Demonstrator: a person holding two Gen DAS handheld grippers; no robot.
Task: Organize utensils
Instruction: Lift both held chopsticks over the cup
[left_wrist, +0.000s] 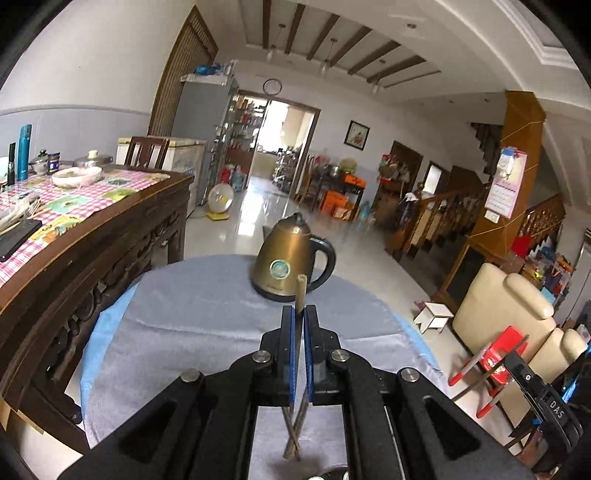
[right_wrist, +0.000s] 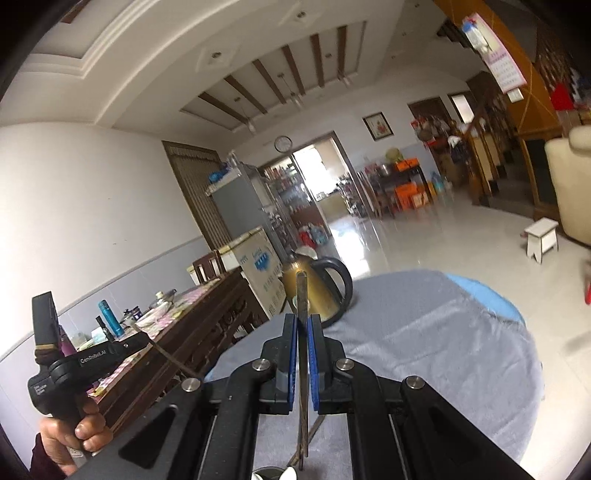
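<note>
In the left wrist view my left gripper (left_wrist: 300, 308) is shut on a pair of brown chopsticks (left_wrist: 300, 291). One tip sticks up past the pads, and the two sticks cross below them. The right wrist view shows my right gripper (right_wrist: 303, 317) shut on dark chopsticks (right_wrist: 302, 295) that stand nearly upright between the blue pads. Both grippers are raised over a round table with a grey cloth (left_wrist: 207, 314) (right_wrist: 424, 350). A hand holds the left gripper (right_wrist: 142, 338) at the left of the right wrist view. The right gripper (left_wrist: 517, 363) shows at the right edge of the left wrist view.
A bronze electric kettle (left_wrist: 291, 258) (right_wrist: 317, 288) stands at the far edge of the round table. A dark wooden table (left_wrist: 110, 229) with a checked cloth, bowls and bottles is on the left. A cream sofa (left_wrist: 509, 306), a red chair (left_wrist: 506, 350) and a small white stool (left_wrist: 434, 315) are on the right.
</note>
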